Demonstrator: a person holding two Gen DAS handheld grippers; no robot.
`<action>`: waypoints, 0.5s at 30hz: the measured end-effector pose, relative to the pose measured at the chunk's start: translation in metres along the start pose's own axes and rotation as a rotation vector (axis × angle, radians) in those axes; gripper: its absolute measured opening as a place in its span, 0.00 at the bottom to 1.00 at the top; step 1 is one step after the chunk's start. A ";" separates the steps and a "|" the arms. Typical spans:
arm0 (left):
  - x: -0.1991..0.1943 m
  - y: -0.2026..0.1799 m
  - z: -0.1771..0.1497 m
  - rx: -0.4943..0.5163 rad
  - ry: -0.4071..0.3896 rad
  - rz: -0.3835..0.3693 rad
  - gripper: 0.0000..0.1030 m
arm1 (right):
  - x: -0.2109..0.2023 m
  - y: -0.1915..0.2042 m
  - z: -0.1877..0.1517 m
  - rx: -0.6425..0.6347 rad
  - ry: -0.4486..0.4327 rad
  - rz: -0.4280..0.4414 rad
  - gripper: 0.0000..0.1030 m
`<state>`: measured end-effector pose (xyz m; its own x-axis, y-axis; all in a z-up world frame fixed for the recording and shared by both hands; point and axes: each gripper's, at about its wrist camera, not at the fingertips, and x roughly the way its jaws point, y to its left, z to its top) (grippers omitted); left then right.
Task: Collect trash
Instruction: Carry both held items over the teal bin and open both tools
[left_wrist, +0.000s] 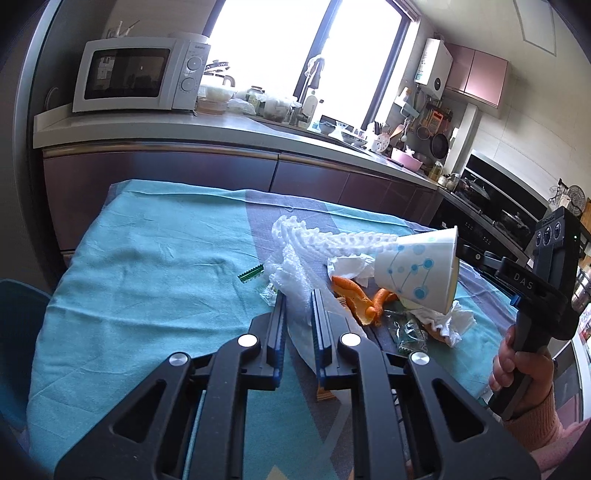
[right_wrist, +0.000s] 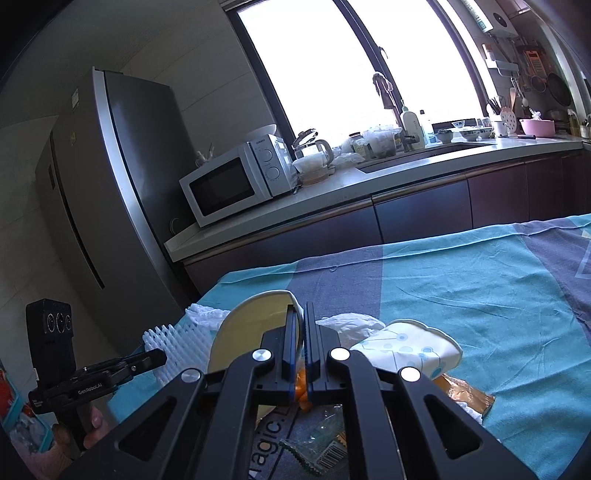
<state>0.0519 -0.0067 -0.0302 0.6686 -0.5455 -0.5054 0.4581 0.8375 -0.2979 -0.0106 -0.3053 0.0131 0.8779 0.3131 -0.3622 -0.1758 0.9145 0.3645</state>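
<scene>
On the teal and grey tablecloth (left_wrist: 147, 258) lies a heap of trash. My left gripper (left_wrist: 301, 306) is shut on a white foam net (left_wrist: 295, 273), whose long tail (left_wrist: 332, 240) trails toward the cup. My right gripper (right_wrist: 301, 325) is shut on the rim of a paper cup (right_wrist: 251, 328) with blue dots. That cup (left_wrist: 421, 269) hangs tilted above orange peel (left_wrist: 354, 295), crumpled tissue (left_wrist: 351, 266) and clear wrappers (left_wrist: 406, 332). A green wrapper scrap (left_wrist: 251, 275) lies to the left. A flattened cup (right_wrist: 406, 347) with the same print lies beside my right fingers. The left gripper (right_wrist: 159, 360) shows by the foam net (right_wrist: 173, 339).
A kitchen counter (left_wrist: 221, 127) with a microwave (left_wrist: 136, 74), sink and dishes runs behind the table. A fridge (right_wrist: 110, 184) stands at its end and a stove (left_wrist: 491, 206) on the right. A blue chair (left_wrist: 18, 332) is at the table's left edge.
</scene>
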 end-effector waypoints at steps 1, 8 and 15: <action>-0.004 0.003 0.000 -0.003 -0.003 -0.001 0.13 | -0.002 0.004 0.001 -0.008 -0.006 0.009 0.03; -0.030 0.022 -0.003 -0.029 -0.033 0.024 0.13 | -0.013 0.035 0.005 -0.061 -0.038 0.111 0.03; -0.056 0.048 -0.008 -0.069 -0.070 0.090 0.13 | 0.015 0.068 -0.003 -0.081 0.027 0.216 0.03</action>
<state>0.0317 0.0639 -0.0229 0.7460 -0.4665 -0.4752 0.3544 0.8823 -0.3099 -0.0111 -0.2381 0.0296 0.8038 0.5100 -0.3063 -0.3948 0.8424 0.3666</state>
